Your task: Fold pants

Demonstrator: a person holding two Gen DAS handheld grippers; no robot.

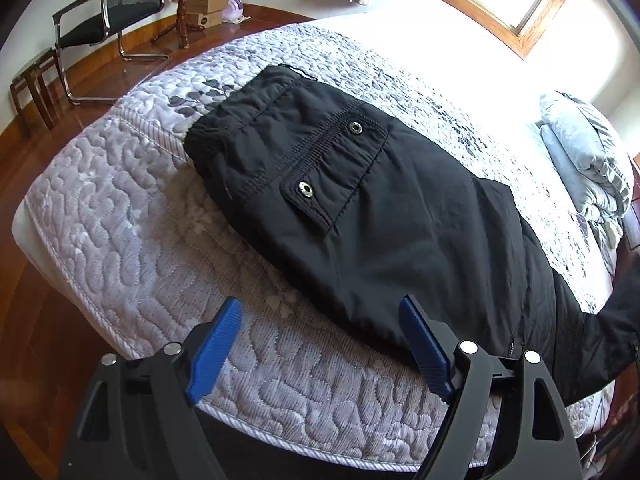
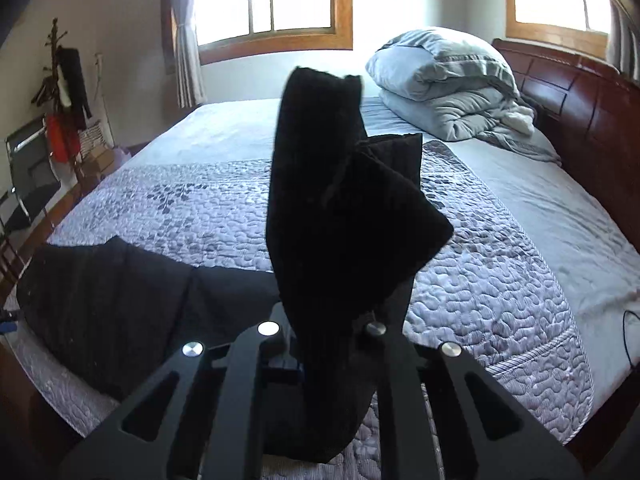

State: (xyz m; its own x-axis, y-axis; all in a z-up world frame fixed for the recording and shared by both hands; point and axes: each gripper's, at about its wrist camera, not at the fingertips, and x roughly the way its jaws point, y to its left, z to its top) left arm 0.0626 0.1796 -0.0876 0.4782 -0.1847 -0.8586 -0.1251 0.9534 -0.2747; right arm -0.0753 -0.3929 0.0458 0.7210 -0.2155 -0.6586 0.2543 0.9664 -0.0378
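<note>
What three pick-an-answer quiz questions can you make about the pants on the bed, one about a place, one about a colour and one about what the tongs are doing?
1. Where does the waist end of the black pants lie?
A. On the quilted bedspread
B. On the floor
C. On the chair

2. What colour are the pads of the left tongs?
A. Red
B. Blue
C. Yellow

3. What are the right tongs doing?
A. Open and empty
B. Holding a pillow
C. Shut on a pant leg, lifted up

Answers:
1 A, the waist is spread flat on the quilt.
2 B, both pads are bright blue, spread wide with nothing between them.
3 C, black cloth rises from between the shut tongs, above the bed.
</note>
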